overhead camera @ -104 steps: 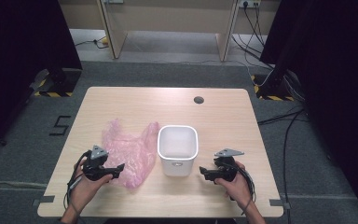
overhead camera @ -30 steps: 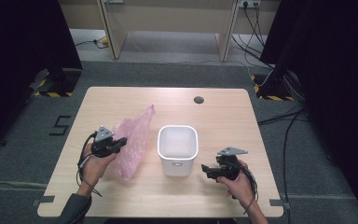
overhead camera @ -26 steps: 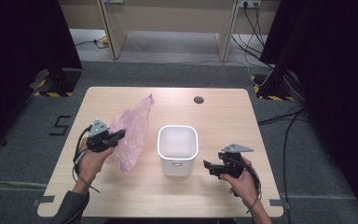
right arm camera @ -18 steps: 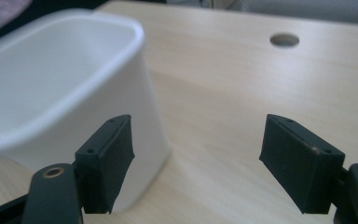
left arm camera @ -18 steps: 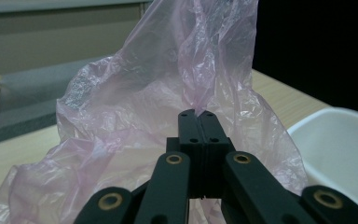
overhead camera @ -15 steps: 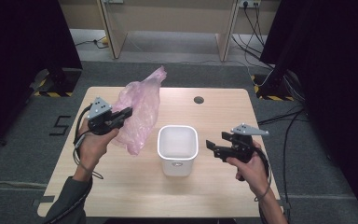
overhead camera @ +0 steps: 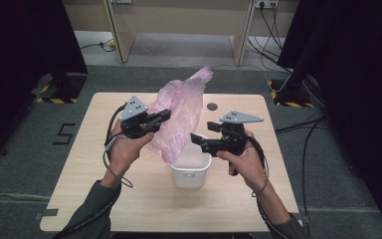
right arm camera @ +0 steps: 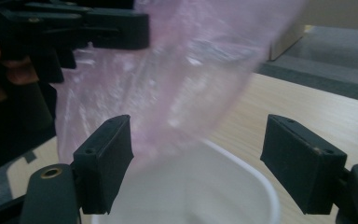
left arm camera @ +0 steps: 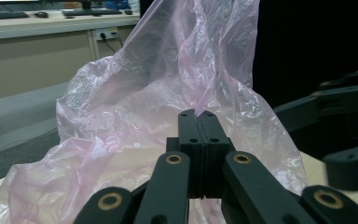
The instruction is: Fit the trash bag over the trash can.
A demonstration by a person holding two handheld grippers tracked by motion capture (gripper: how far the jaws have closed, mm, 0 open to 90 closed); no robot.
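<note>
So, roughly midway by my read: I've got the pink plastic bag (overhead camera: 181,117) up off the table (overhead camera: 79,164), hanging in the air above and a bit left of the white bin (overhead camera: 191,169), which sits near the table's middle. My left gripper (overhead camera: 161,118) has its jaws pressed tight together, pinching a fold of the bag; in the left gripper view the film (left arm camera: 168,79) billows up behind the closed tips, crumpled and not opened out. The bag's lower end dangles right at the bin's rim, prob not inside yet, though I can't tell for sure if it touches.

My right gripper (overhead camera: 195,140) hovers over the bin w/ jaws spread wide, holding nothing; in the right gripper view the bag (right arm camera: 177,79) hangs just beyond them, above the white rim (right arm camera: 242,172), w/ no film between the pads.

Done: bag grabbed and lifted to the bin. Left, as I judge it: catch a 2nd edge w/ the right, pull the mouth open, lower the bag in and fold its edge over the rim. Bin looks empty, no liner on it yet
</note>
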